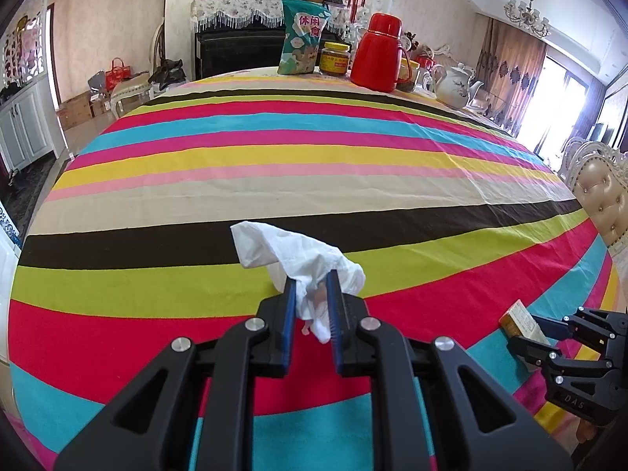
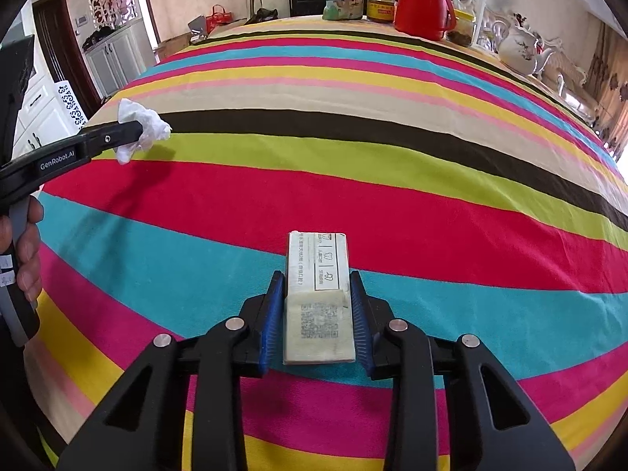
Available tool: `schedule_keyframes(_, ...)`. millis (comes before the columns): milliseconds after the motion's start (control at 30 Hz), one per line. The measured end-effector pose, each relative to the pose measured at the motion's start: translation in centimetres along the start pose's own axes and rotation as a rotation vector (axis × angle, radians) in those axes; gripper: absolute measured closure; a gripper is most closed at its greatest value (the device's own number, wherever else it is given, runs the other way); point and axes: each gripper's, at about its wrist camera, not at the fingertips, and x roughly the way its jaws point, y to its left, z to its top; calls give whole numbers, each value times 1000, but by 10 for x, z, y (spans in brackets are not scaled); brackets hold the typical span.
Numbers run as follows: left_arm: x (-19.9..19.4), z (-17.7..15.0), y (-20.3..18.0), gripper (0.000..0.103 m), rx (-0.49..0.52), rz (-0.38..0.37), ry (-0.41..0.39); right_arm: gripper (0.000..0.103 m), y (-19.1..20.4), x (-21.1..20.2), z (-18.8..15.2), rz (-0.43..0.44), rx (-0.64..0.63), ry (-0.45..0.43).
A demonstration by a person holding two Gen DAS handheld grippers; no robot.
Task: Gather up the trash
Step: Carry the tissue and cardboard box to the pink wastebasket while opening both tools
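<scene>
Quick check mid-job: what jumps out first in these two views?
The bright striped tablecloth fills both views. Near its front edge the left gripper is shut on a crumpled white tissue, and the right gripper is closed on a small pale box. At the far edge stand a red flask and a teal snack bag.

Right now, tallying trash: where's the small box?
In the right wrist view, the small box sits between the right hand-held gripper pads, on the striped tablecloth.

I log, far end of bench: striped cloth (image 1: 274, 180); teal snack bag (image 1: 303, 37) upright; yellow-lidded jar (image 1: 334, 58) just beside; red thermos (image 1: 378, 53); white teapot (image 1: 455, 85); tufted chair (image 1: 602, 200) at right edge.
</scene>
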Motion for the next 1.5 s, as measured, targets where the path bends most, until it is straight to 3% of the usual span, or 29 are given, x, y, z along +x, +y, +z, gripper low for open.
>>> schedule_keyframes(400, -29, -17, -17, 90, 33, -31, -15, 71, 9, -20, 7, -23, 38, -105)
schedule_keyframes(900, -122, -67, -37, 90, 44, -52, -60, 71, 42, -65, 9, -12, 19, -224)
schedule_keyframes(1500, -190, -107, -23, 90, 18, -41, -114, 71, 91, -125, -49, 25, 15, -270)
